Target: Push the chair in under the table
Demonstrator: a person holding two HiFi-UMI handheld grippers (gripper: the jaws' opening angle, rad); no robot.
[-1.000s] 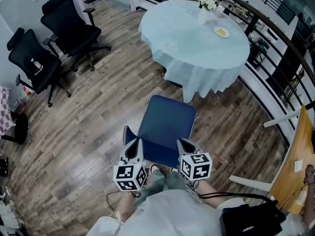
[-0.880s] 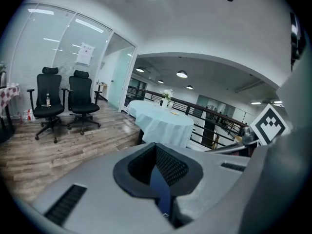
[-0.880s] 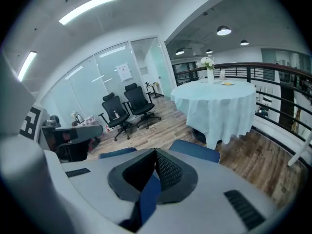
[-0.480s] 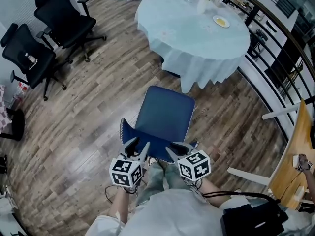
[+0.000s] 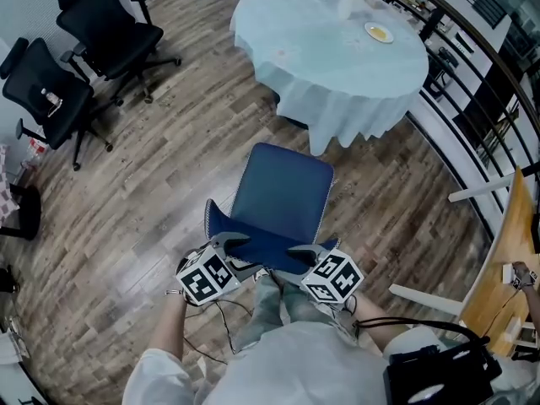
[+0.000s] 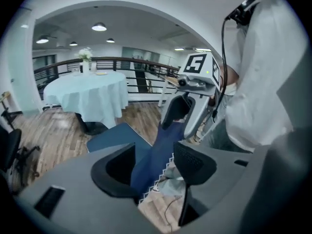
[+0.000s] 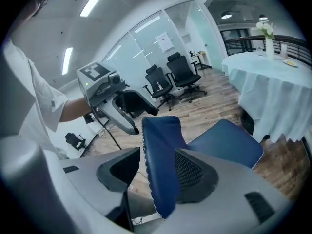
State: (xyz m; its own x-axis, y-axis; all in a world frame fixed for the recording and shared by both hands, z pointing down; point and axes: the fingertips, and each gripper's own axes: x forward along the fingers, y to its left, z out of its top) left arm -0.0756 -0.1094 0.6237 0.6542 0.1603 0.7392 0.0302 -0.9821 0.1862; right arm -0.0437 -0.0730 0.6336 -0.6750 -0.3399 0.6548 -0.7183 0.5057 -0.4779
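The blue chair (image 5: pixel 283 194) faces away from the person, toward the table (image 5: pixel 337 49).

White short-sleeved shirt (image 5: pixel 283 365); grey left tongs (image 5: pixel 242 254) and right tongs (image 5: pixel 290 262), each with a black-and-white marker cube (image 5: pixel 205 275), trailing black cables (image 5: pixel 405 321).

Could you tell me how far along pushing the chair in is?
Done: nothing yet; the chair stands clear of the table. In hand: the left gripper and right gripper, jaws having just been opening, straddle its backrest without clamping. Left: grip and push it under.
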